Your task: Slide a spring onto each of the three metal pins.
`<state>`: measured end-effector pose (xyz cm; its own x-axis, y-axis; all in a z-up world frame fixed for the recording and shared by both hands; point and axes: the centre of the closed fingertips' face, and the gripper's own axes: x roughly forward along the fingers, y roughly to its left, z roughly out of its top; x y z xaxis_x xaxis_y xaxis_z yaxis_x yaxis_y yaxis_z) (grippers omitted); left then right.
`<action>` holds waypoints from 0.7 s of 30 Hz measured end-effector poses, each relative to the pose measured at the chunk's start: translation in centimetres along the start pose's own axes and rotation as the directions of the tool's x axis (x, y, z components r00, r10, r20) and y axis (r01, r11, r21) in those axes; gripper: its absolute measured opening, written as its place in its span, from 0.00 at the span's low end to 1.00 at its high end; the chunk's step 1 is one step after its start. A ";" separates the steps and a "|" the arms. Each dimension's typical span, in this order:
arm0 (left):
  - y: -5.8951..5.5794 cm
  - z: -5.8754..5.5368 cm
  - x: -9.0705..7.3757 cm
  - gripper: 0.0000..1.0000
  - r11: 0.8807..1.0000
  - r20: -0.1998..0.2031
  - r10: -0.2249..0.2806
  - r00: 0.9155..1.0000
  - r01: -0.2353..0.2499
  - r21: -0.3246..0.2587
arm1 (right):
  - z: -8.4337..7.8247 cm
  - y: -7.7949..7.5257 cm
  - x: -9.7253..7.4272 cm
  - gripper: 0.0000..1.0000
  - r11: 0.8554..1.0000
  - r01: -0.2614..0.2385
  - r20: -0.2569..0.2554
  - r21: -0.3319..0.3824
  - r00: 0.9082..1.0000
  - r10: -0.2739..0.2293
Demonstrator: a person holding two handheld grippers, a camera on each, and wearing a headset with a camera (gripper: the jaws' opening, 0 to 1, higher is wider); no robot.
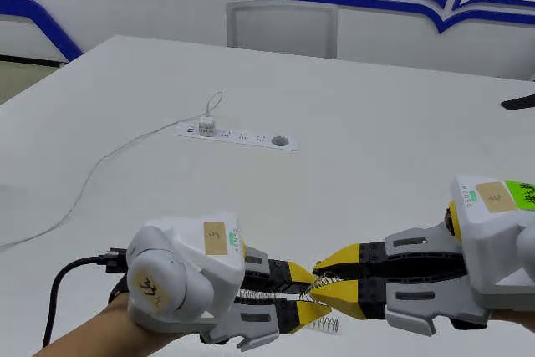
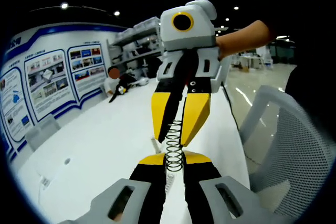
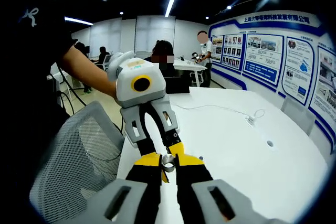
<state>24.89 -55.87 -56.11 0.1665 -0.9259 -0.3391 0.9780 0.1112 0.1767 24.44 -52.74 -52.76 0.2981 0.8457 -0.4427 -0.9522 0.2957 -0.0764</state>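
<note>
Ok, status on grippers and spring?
Left gripper and right gripper tip to tip, both shut on one coiled metal spring. Second spring lying on white table below.

Over the white counter (image 2: 100, 156), the left hand-held gripper (image 2: 174, 160) has its yellow-tipped jaws closed around the lower end of a coiled spring (image 2: 175, 148), which runs up between the narrowly parted yellow jaws of the right hand-held gripper (image 2: 176, 139), beside a mesh chair (image 2: 294, 145).

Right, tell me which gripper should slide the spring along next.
Probably the right. Both are shut on the spring, tip to tip. The right gripper pinches just its end, so it is free to push. The left gripper seems to have the spring running back between its jaws, which suits holding steady.
</note>
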 end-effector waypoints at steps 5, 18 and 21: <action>0.5 0.1 0.1 0.12 0.998 0.011 0.009 1.000 -0.008 -0.057 | 0.3 -0.5 -0.2 0.10 1.000 0.011 0.006 0.005 1.000 -0.011; 1.5 -1.1 -0.6 0.30 0.990 -0.012 0.047 0.999 -0.049 -0.135 | 1.0 -1.8 -0.8 0.10 0.999 0.041 0.014 0.004 0.999 -0.041; 1.9 -1.3 -0.9 0.35 0.987 -0.016 0.065 0.998 -0.066 -0.146 | 0.9 -2.2 -1.0 0.10 0.999 0.051 0.009 0.004 0.999 -0.051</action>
<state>26.79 -54.34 -56.64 0.2314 -0.9110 -0.3413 0.9727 0.2237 0.0623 26.29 -53.83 -51.32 0.3468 0.8334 -0.4304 -0.9355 0.3401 -0.0954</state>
